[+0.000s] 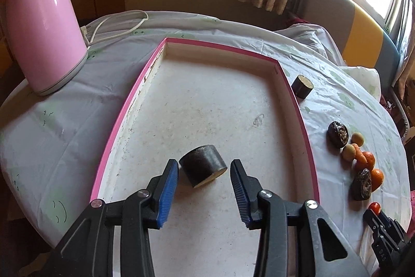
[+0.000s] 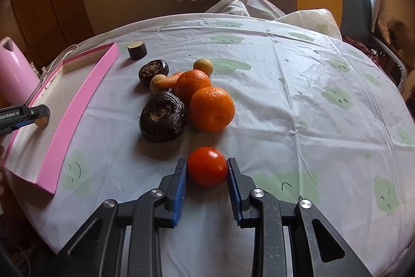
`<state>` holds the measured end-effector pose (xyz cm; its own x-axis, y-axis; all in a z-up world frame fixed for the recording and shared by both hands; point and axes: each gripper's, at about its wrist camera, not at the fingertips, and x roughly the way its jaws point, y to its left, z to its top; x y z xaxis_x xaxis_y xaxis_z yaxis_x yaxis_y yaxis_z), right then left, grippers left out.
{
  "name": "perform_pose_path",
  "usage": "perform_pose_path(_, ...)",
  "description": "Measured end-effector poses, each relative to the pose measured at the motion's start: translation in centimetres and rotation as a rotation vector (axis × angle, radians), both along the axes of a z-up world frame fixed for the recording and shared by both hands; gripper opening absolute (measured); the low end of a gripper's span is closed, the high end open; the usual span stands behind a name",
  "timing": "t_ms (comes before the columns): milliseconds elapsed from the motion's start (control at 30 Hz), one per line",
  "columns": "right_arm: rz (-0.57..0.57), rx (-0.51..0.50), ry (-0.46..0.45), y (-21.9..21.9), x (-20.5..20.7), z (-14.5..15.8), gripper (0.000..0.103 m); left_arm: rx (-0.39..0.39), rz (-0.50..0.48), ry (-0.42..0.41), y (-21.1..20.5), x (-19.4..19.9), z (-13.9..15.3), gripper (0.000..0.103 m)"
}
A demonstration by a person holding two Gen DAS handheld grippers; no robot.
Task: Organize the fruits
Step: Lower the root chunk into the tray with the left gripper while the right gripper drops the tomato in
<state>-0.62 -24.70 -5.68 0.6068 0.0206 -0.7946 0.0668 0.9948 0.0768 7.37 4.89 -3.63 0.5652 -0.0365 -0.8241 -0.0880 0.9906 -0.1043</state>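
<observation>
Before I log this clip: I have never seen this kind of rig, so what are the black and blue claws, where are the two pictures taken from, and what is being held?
There is no robot here. A person holds a two-finger tool in each hand, and a fisheye camera on each looks forward along its fingers.

The left wrist view shows the left tool open over a pink-edged tray, with a dark cylinder piece lying in the tray just ahead of its fingers, not gripped. A pink kettle stands to the left.

The right wrist view shows the right tool with its fingers against both sides of a small red tomato on the tablecloth. Beyond it lie two oranges, two dark wrinkled fruits, a carrot, two small tan fruits and a second dark cylinder piece.
</observation>
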Motion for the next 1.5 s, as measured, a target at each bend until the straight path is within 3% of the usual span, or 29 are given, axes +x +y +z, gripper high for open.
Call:
perform_pose_path(167,0.003,-0.009,0.001,0.1,0.0,0.1,0.030,-0.031,0.008,0.000,0.3,-1.4,0.2,0.044)
perform_pose_path(400,0.010,0.066,-0.026,0.1,-0.5,1.5,0.029,-0.043,0.002,-0.035,0.7,-3.2,1.0,0.044)
perform_pose_path(867,0.311,0.178,-0.054,9.0,1.1,4.2,0.029,-0.078,0.011,-0.045,1.9,-4.4,1.2,0.044)
perform_pose_path(1067,0.385,0.224,-0.041,12.5,3.1,4.8,0.029,-0.122,0.037,-0.050,3.3,-4.7,1.4,0.044)
perform_pose_path(1267,0.445,0.208,-0.024,15.3,4.9,4.6,0.030,-0.134,0.040,-0.060,4.4,-4.8,1.5,0.044)
perform_pose_path(1433,0.445,0.191,-0.002,16.4,6.2,3.4,0.032,-0.107,0.014,-0.079,4.1,-4.9,1.7,0.044)
perform_pose_path(1500,0.432,0.195,-0.005,16.4,6.2,3.3,0.044,-0.097,-0.003,-0.090,3.7,-4.9,1.8,0.044)
